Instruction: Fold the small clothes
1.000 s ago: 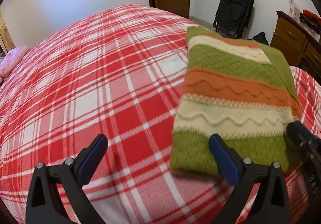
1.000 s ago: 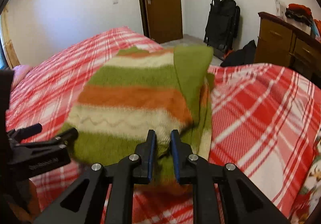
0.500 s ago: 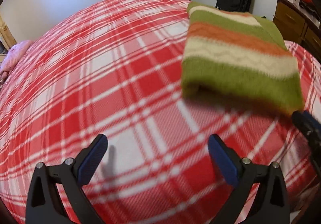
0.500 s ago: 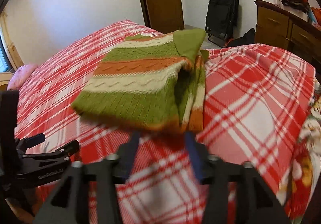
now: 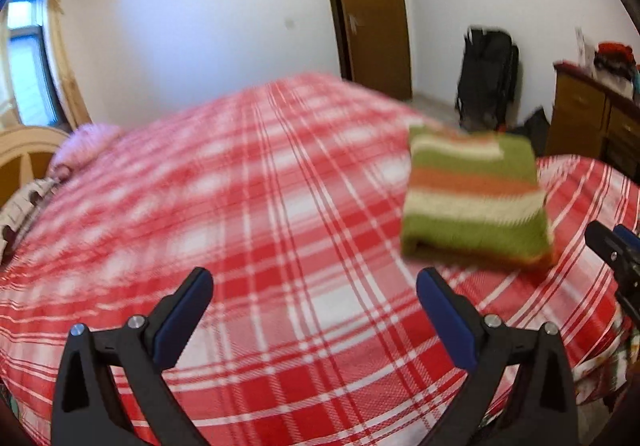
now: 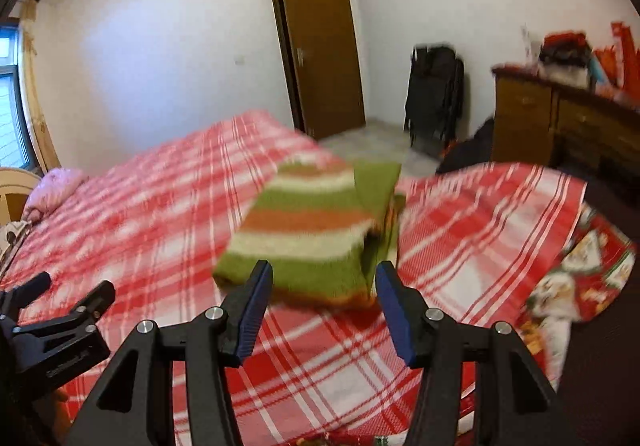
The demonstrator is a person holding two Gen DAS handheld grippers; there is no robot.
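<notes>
A folded knit sweater (image 5: pixel 474 202) with green, orange and cream stripes lies on the red plaid bedspread (image 5: pixel 256 230). It also shows in the right wrist view (image 6: pixel 312 234). My left gripper (image 5: pixel 314 290) is open and empty, above the bed, short of the sweater and to its left. My right gripper (image 6: pixel 324 286) is open and empty, just short of the sweater's near edge. The right gripper's tip shows at the right edge of the left wrist view (image 5: pixel 612 246). The left gripper shows at the lower left of the right wrist view (image 6: pixel 56 330).
A brown door (image 6: pixel 320 54) and a black bag (image 6: pixel 434 86) stand by the far wall. A wooden dresser (image 6: pixel 560 118) with things on top is at the right. A pink pillow (image 5: pixel 86 144) lies at the bed's left. A printed cloth (image 6: pixel 576 278) hangs off the bed's right corner.
My right gripper let go of the sweater and opened. Both grippers drew back and up from it. The sweater now lies folded on the bed.
</notes>
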